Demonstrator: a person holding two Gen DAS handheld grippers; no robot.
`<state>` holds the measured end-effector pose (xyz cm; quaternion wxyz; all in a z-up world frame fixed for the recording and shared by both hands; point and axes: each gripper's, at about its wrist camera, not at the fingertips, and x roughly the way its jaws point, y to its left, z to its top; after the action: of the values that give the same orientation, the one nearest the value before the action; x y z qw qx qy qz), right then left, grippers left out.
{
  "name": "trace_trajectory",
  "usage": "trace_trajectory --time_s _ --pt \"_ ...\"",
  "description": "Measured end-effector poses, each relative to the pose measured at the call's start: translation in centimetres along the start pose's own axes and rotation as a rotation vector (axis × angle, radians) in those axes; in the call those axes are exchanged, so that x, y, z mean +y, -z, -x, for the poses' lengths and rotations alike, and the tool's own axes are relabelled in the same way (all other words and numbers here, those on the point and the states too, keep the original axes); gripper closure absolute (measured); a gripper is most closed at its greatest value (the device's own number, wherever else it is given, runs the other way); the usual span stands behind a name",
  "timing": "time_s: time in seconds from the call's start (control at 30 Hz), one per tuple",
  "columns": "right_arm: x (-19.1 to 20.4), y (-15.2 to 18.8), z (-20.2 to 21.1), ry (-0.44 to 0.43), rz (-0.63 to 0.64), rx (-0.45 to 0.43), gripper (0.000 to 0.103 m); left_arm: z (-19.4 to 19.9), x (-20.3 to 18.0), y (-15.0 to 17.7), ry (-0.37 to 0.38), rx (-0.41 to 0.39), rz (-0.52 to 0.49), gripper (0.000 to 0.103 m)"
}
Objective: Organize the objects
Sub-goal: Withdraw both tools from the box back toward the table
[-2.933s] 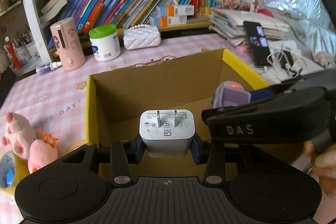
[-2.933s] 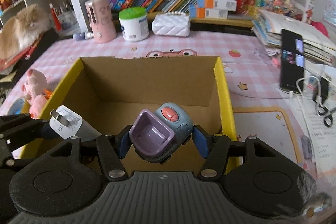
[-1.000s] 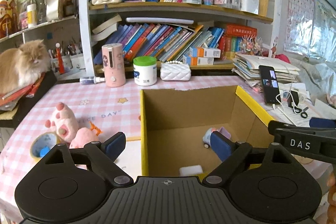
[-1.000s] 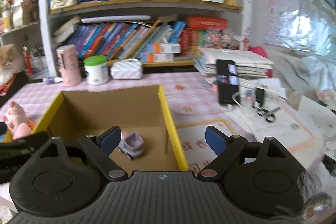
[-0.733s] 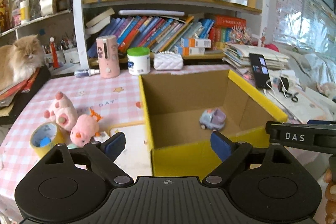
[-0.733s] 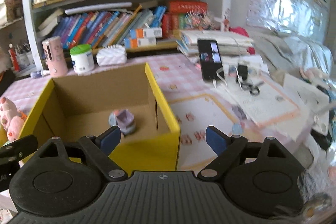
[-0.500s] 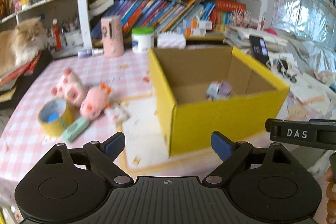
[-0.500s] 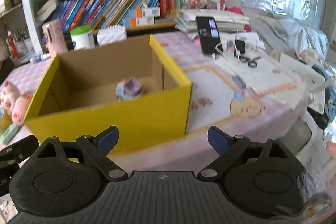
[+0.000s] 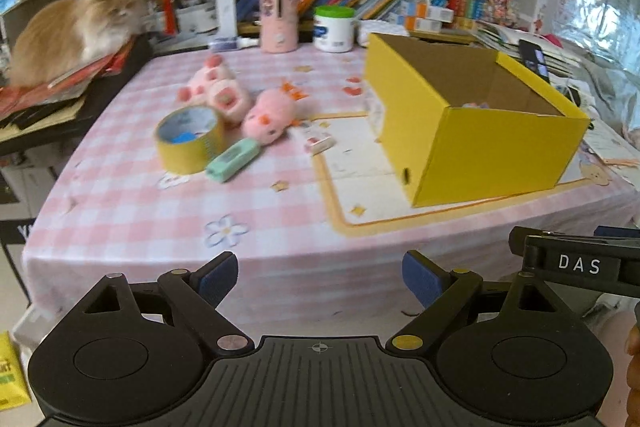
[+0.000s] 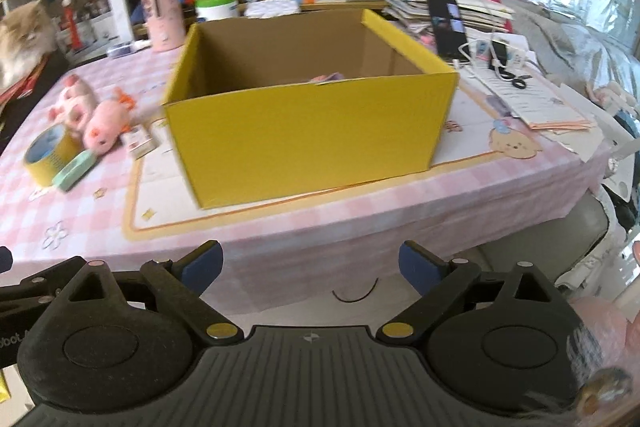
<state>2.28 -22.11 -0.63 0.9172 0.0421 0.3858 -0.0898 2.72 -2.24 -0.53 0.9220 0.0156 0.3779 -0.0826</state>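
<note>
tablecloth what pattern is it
Pink and white checks on the tablecloth, clearest in the left wrist view.

Pink checked table (image 9: 120, 195) bears yellow box (image 10: 312, 131), tape roll (image 9: 188, 139), plush toys (image 9: 268, 113)

On my left camera I read "DAS" in white capitals on the black arm of the right claw (image 9: 579, 264). On the right camera, white letters "oot" show at the frame's left edge on the left claw (image 10: 12, 341). Other print is too blurred.
</note>
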Motion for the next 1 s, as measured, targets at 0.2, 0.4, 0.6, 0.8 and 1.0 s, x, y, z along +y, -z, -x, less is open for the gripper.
trace_trajectory --time_s 0.2,0.4,0.6,0.8,1.0 --pt "2.7 0.9 0.9 -0.041 0.034 0.001 0.008 1.5 2.7 1.0 -0.04 -0.009 0.037 0.012" --pt "5.2 1.4 1.5 -0.086 0.068 -0.003 0.008 2.7 4.9 1.8 -0.079 -0.015 0.068 0.012" --pt "7.4 1.8 2.0 -0.127 0.101 -0.009 0.008 3.7 6.7 2.3 -0.115 -0.027 0.101 0.011" --pt "9.2 2.0 2.5 -0.16 0.13 -0.019 0.008 4.4 8.1 2.5 -0.134 -0.042 0.12 0.011" --pt "10.5 2.1 3.0 -0.182 0.152 -0.033 0.008 4.7 9.0 2.6 -0.143 -0.054 0.128 0.011"
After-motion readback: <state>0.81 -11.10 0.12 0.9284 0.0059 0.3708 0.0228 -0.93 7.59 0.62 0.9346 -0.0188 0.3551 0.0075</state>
